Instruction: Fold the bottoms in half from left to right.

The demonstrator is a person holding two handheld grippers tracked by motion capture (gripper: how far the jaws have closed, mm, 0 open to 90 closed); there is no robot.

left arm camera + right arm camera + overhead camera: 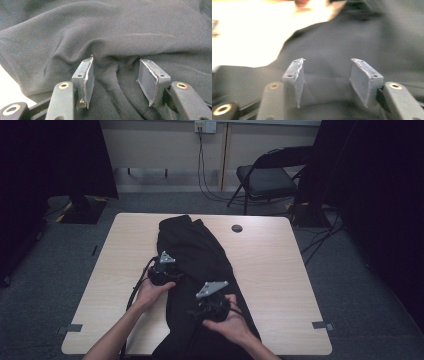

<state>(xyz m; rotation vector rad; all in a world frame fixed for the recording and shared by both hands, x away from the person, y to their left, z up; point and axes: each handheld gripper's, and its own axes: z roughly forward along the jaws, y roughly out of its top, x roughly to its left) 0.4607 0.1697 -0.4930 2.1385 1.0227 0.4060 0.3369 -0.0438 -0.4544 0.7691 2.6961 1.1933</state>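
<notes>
A black garment [200, 252] lies lengthwise down the middle of the light wooden table [280, 270], its near end hanging over the front edge. My left gripper [172, 270] rests at the garment's left edge. In the left gripper view, the left gripper [115, 75] stands open, pushed into the cloth [107, 37], with a soft fold rising between the pads. My right gripper [200, 310] hovers over the near part of the garment. In the blurred right gripper view, the right gripper [325, 75] is open with nothing gripped, dark cloth [352, 42] below it.
A round dark grommet [237, 228] sits in the tabletop at the back. A black folding chair [267, 177] stands behind the table, with cables on the floor near it. Bare tabletop lies on both sides of the garment.
</notes>
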